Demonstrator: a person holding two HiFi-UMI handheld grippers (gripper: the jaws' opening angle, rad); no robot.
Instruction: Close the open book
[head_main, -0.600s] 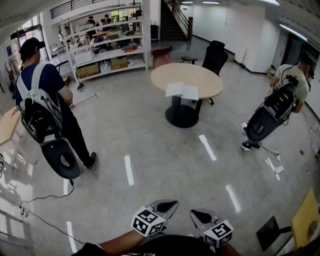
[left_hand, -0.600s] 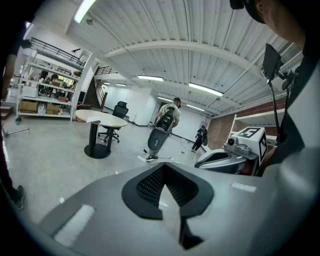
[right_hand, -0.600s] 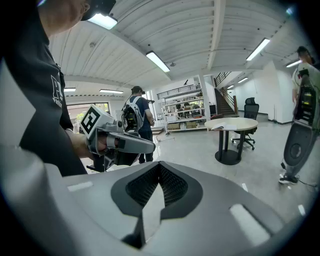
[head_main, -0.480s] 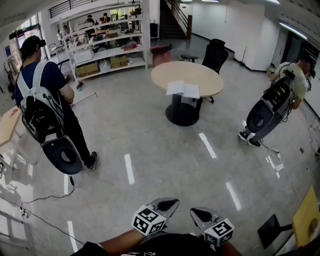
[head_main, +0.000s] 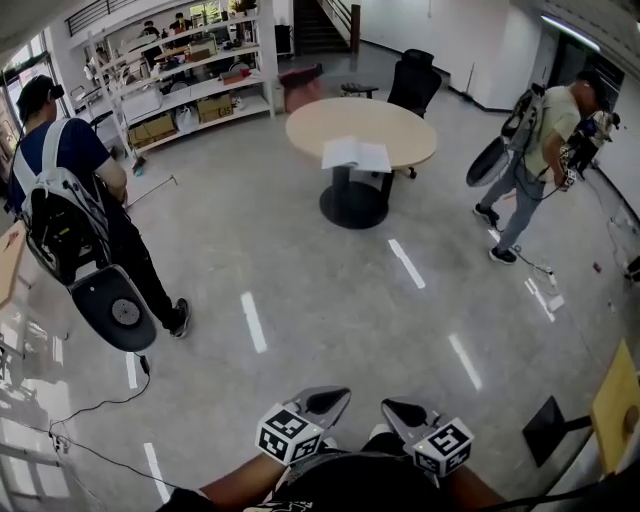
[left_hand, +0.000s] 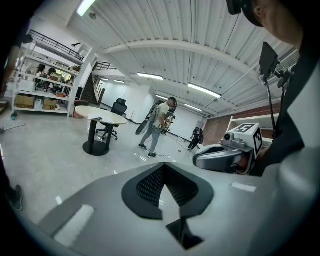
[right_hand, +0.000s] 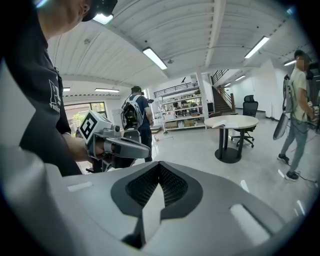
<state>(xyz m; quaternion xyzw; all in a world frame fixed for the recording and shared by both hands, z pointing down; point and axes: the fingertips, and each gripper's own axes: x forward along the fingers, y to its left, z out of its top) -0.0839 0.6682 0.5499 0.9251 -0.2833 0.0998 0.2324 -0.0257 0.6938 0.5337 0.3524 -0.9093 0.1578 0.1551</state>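
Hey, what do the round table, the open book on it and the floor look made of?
Round table: pale matte top, likely wood laminate, on a dark, probably metal pedestal. Open book: white paper pages. Floor: grey, glossy, likely polished concrete; ceiling lights reflect as streaks.

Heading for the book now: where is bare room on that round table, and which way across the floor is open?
The table is bare left of and behind the book, which lies near its front edge. The floor straight ahead is open. Tighter spots: the person with a backpack at left, a second person at right, the chair behind.
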